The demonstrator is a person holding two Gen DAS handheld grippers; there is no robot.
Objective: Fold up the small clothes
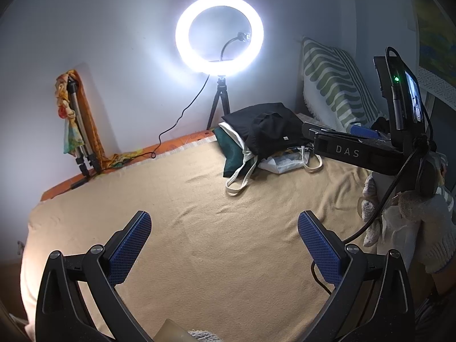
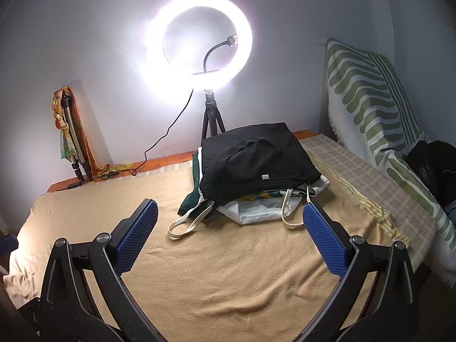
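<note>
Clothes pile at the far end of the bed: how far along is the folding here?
Done: nothing visibly folded on the bare tan blanket. In hand: nothing; the left claw and right claw are both open and empty above the blanket. Left: the whole heap, black garment on top, dark green cloth and white strapped fabric beneath, untouched near the ring light.

Black left gripper [image 1: 225, 245], blue pads [image 1: 129, 252], perhaps rubber

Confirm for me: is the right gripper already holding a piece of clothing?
No, the right gripper is open with nothing between its blue pads, and the pile of clothes lies untouched further back on the beige blanket.
</note>
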